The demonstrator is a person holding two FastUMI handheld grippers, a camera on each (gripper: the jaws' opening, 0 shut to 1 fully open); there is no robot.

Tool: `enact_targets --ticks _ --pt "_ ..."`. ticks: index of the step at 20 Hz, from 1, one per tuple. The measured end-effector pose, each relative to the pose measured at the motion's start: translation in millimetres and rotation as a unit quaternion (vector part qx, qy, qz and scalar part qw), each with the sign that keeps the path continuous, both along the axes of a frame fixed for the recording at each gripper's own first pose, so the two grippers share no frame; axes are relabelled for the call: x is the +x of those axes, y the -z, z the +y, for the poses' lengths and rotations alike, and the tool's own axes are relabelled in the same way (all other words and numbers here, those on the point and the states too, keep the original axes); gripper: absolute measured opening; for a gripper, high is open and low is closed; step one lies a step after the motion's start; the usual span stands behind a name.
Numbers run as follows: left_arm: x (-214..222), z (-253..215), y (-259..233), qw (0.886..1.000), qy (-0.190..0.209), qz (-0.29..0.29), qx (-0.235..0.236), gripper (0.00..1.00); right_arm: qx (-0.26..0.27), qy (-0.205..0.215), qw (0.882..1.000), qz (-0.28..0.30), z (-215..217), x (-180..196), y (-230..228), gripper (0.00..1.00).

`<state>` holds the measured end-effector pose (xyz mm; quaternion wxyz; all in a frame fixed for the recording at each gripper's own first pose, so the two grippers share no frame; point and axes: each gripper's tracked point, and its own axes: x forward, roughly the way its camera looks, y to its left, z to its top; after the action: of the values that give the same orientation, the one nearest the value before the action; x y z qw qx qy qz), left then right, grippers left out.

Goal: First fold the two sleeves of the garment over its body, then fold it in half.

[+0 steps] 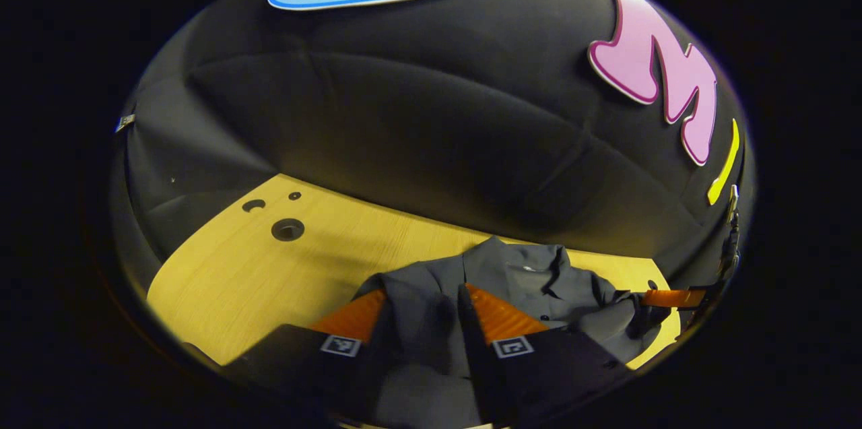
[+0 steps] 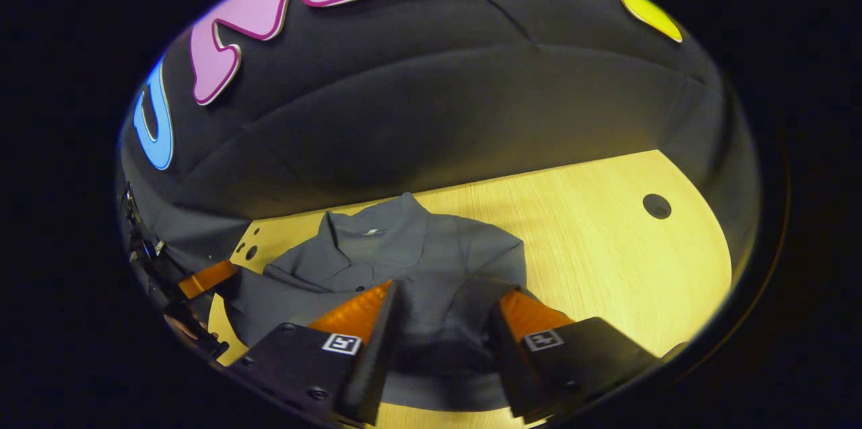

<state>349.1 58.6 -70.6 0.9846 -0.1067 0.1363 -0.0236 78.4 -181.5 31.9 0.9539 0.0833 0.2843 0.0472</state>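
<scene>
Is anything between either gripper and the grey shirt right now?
Nothing visible. The grey collared shirt lies on the bare wooden table, directly under the open left gripper and the open right gripper.

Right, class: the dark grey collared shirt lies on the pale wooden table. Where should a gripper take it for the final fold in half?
Probably at the hem of the dark grey collared shirt, coming in from the near edge of the pale wooden table. The collar lies at the far end, so the hem can be lifted towards it. Both open grippers, the right gripper and the left gripper, already face that way.
</scene>
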Motion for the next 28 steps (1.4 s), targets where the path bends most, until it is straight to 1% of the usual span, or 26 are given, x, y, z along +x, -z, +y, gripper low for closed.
enact_targets --ticks 1,2,3,4,6,9,14,16,22,24,26,28 --pt "-4 2 -8 1.0 -0.002 -0.008 0.001 0.59 -0.013 0.003 1.0 -0.009 -5 -3 -6 0.83" --pt "-11 4 -15 1.0 -0.001 -0.015 0.004 0.72 -0.02 0.008 1.0 -0.018 -10 -8 -14 0.88" --pt "-16 6 -21 1.0 -0.002 -0.021 0.008 0.85 -0.019 0.012 0.999 -0.026 -11 -12 -21 0.99" --pt "-23 9 -26 1.0 -0.005 -0.026 0.016 0.95 -0.017 0.016 0.999 -0.033 -12 -19 -28 0.99" --pt "-42 14 -40 0.999 -0.009 -0.037 0.029 0.96 -0.026 0.024 0.998 -0.047 -18 -32 -39 0.99" --pt "-78 18 -59 0.997 -0.011 -0.057 0.054 0.96 -0.058 0.032 0.995 -0.068 -26 -60 -57 0.99" --pt "-144 19 -81 0.991 -0.015 -0.093 0.095 0.96 -0.069 0.036 0.993 -0.09 -14 -119 -77 0.99" --pt "-169 16 -83 0.99 -0.009 -0.097 0.103 0.96 -0.075 0.042 0.992 -0.093 -12 -141 -80 0.99" --pt "-239 10 -91 0.988 0.012 -0.117 0.098 0.96 -0.072 0.045 0.991 -0.099 9 -211 -87 0.98" --pt "-255 5 -91 0.985 0.036 -0.128 0.113 0.96 -0.082 0.035 0.991 -0.096 16 -228 -85 0.99" --pt "-269 7 -93 0.98 0.043 -0.142 0.136 0.96 -0.091 0.025 0.991 -0.095 22 -243 -85 0.99" --pt "-285 6 -93 0.976 0.046 -0.155 0.146 0.96 -0.092 0.021 0.99 -0.102 26 -257 -89 0.99"
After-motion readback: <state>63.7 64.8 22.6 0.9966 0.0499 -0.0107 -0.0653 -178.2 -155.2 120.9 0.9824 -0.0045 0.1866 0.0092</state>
